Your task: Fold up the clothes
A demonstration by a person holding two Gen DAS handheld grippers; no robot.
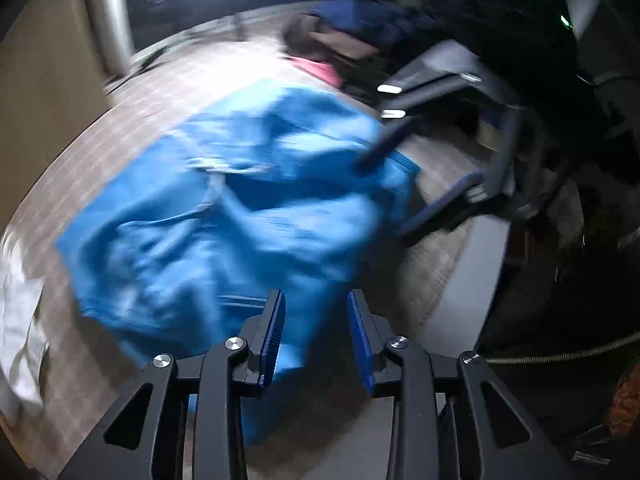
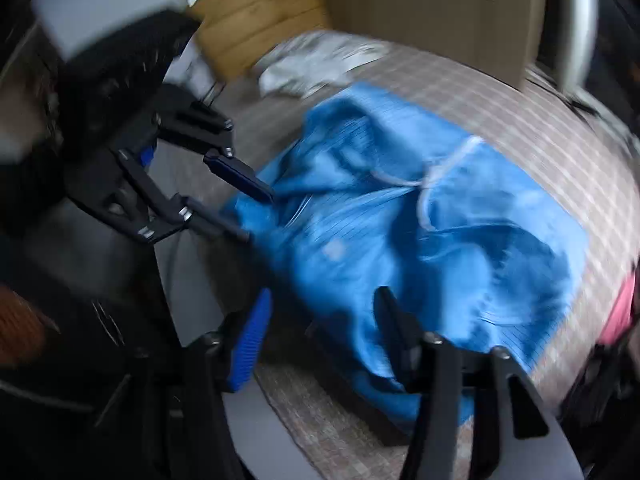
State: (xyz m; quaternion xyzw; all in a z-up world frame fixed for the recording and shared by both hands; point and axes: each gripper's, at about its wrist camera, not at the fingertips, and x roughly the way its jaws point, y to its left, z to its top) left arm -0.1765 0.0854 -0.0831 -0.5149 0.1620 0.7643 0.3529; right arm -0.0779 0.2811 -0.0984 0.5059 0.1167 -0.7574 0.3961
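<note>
A bright blue garment (image 1: 248, 208) lies crumpled on the checked table cover (image 1: 180, 80), with a pale drawstring (image 2: 436, 172) across it. My left gripper (image 1: 316, 300) is open at the garment's near edge, and blue cloth lies between and under its blue-padded fingers (image 1: 274, 336). From the right wrist view the left gripper (image 2: 260, 218) reaches in from the left with its tips touching the garment (image 2: 400, 232). My right gripper (image 2: 323, 292) is open over the garment's near corner, gripping nothing. The left wrist view shows the right gripper (image 1: 382, 196) at the garment's right edge. Both views are motion-blurred.
A white cloth (image 2: 312, 64) lies at the table's far side, also seen as white cloth (image 1: 20, 320). A pink cloth (image 1: 320, 68) and a dark blue pile (image 1: 360, 20) sit beyond the garment. A wooden cabinet (image 2: 256, 20) stands behind. The grey table edge (image 1: 472, 280) runs near a person's dark clothing.
</note>
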